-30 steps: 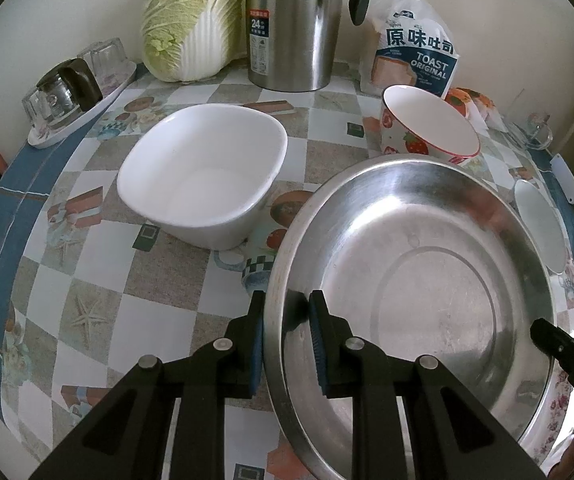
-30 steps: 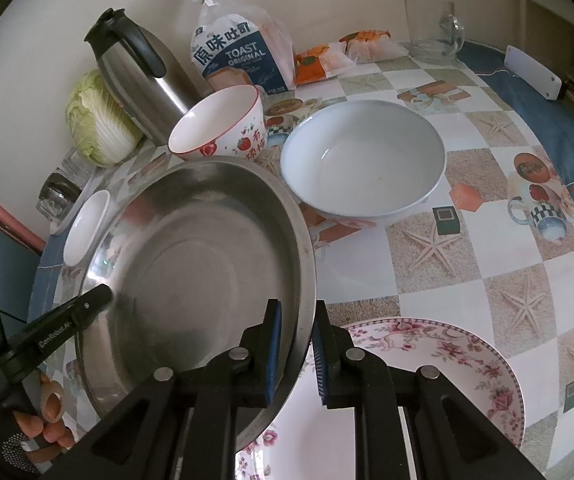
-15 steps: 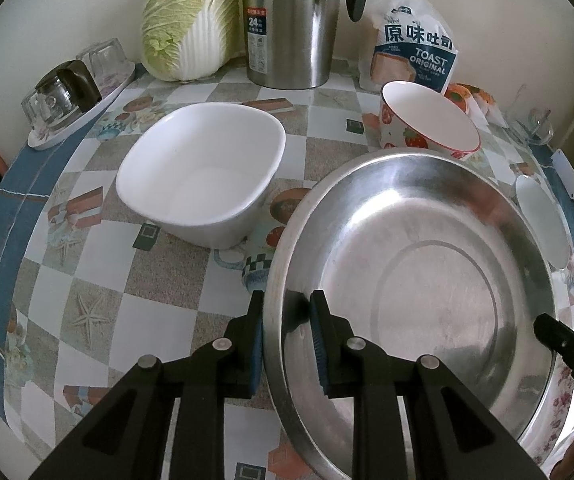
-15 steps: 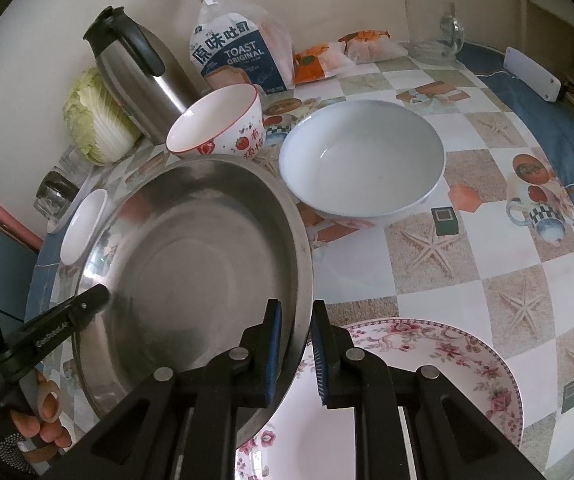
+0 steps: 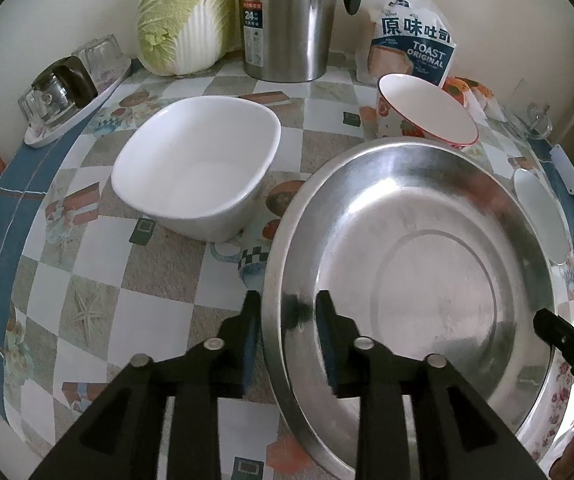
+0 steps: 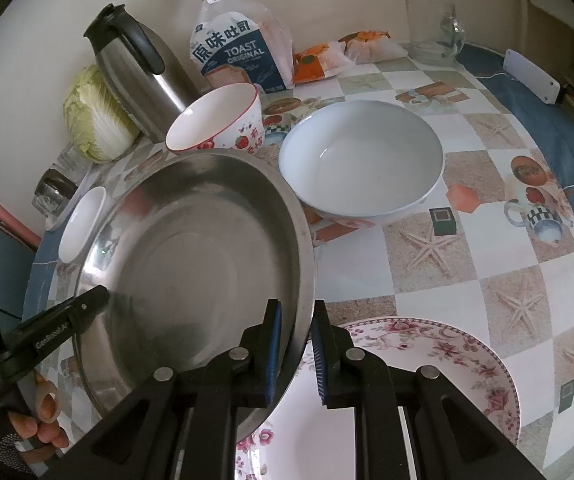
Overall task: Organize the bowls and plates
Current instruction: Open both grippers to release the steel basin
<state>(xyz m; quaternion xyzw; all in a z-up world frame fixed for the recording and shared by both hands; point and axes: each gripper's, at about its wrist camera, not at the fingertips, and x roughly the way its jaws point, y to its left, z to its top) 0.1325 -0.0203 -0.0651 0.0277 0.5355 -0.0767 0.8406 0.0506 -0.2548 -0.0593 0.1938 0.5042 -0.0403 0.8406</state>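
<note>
- The left gripper (image 5: 289,334) is matte black plastic, with two flat fingers lined in blue ribbed pads (image 5: 251,344) and round silver screws on its linkage arms.
- The right gripper (image 6: 297,354) has the same black build, blue pads and silver screws.
- White lettering reading "GenRobot.AI" runs along the left gripper's finger.
- The left hand (image 6: 33,426) shows bare fingertips in a dark glove.

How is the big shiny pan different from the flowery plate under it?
The steel basin is plain silver metal; the flowered plate is white with pink roses around its rim. The basin has raised sides, while the plate looks flatter. The left gripper and right gripper each pinch the basin's rim; nothing grips the plate, which lies on the table. Both are round and empty.
</note>
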